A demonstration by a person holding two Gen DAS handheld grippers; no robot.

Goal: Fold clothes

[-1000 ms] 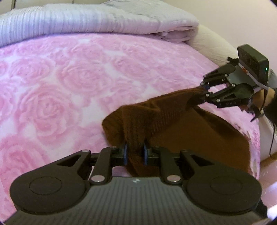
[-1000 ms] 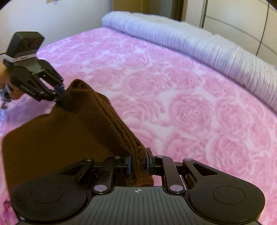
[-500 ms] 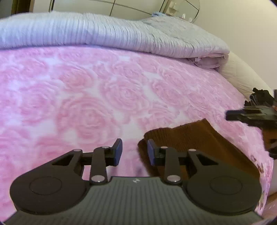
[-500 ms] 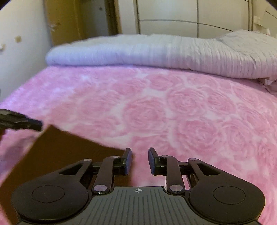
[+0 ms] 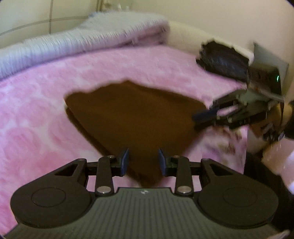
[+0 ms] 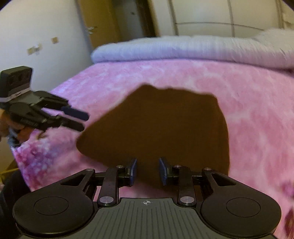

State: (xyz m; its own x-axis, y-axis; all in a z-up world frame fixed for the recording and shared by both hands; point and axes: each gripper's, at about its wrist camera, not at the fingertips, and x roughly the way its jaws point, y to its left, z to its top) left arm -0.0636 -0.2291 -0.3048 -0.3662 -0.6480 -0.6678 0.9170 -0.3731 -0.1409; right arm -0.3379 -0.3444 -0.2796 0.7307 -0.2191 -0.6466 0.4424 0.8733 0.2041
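Note:
A brown knitted garment lies folded flat on the pink rose-patterned bed cover. My left gripper is open, its jaws either side of the garment's near corner, holding nothing. My right gripper is open over the garment's near edge, holding nothing. In the left wrist view the right gripper shows at the garment's right corner. In the right wrist view the left gripper shows at the garment's left side, jaws apart. Both views are blurred by motion.
A folded pale lilac quilt lies along the far side of the bed, also in the right wrist view. A dark item lies on a white pillow at the far right. The bed's edge drops off at the right. Wardrobe doors stand behind.
A second ago both grippers were shut on the garment's lifted edge. They let go, and the garment now lies flat. Both grippers have swung back toward its near corners, open.

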